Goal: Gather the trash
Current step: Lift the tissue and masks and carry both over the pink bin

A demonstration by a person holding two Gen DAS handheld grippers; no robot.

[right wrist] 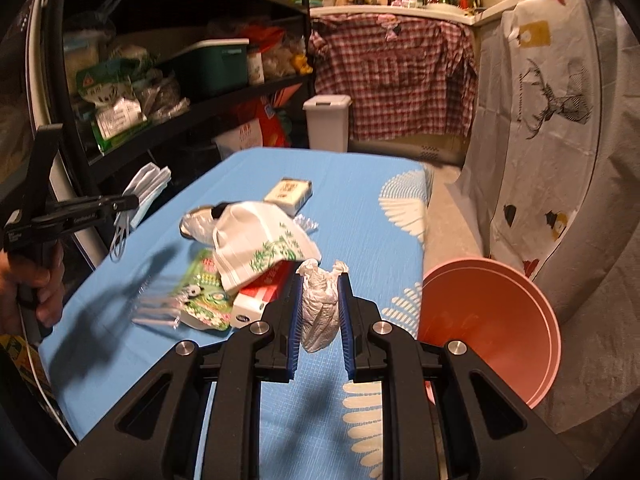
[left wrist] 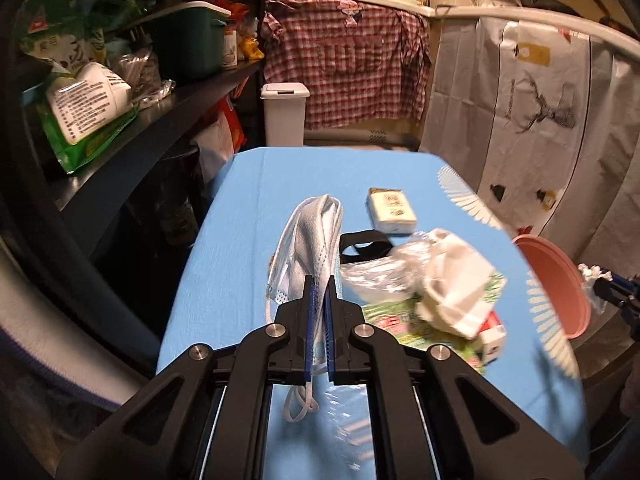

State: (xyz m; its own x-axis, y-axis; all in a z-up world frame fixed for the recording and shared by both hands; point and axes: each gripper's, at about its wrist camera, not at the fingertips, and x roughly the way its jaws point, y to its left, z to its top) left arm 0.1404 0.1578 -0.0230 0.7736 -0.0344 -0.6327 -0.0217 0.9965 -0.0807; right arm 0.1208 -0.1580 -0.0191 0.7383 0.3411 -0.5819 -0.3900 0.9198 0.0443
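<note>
Now | left gripper pinches face mask; right gripper clamps crumpled tissue | carry both to pink basin at four o'clock; keep grips firm

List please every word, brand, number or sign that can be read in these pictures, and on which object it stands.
No text can be read with certainty.
Green and white packet on the shelf: dense small print, too small to read.
Small box on the blue table: printed design, blurred.
Red and white carton: dark round logo, unreadable.
Left hand-held gripper: small white lettering along its side, too small.
Deer cloth: a thin vertical line of print, illegible.
</note>
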